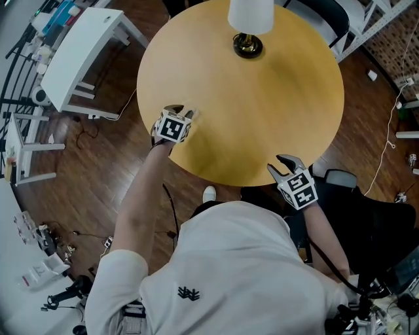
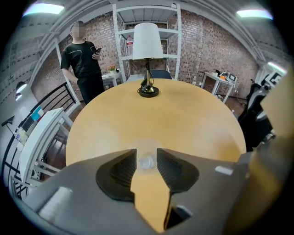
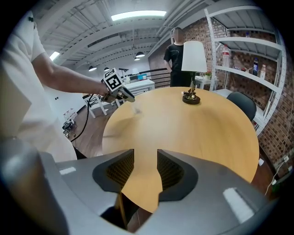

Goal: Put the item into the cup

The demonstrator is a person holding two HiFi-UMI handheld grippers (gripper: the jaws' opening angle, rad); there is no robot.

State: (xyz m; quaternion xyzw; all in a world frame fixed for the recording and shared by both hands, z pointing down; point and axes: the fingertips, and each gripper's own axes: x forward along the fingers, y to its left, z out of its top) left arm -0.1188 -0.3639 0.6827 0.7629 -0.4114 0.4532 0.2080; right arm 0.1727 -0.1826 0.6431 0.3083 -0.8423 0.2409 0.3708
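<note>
A small clear cup (image 2: 147, 161) stands on the round wooden table (image 1: 262, 111) near its left edge, with a pale thing in it that I cannot make out. My left gripper (image 1: 184, 111) is at that spot, and in the left gripper view its jaws (image 2: 147, 152) stand apart on either side of the cup without pressing on it. The right gripper view shows the same cup (image 3: 136, 109) just past the left gripper's tips. My right gripper (image 1: 280, 165) hovers over the table's near edge, open, with only bare wood between its jaws (image 3: 145, 156).
A lamp (image 1: 250, 16) with a white shade and dark round base stands at the table's far side. A person (image 2: 85, 64) in black stands beyond the table. A white desk (image 1: 85, 52) is on the floor to the left, and a shelf unit (image 2: 147, 27) and a chair (image 1: 334, 16) are behind.
</note>
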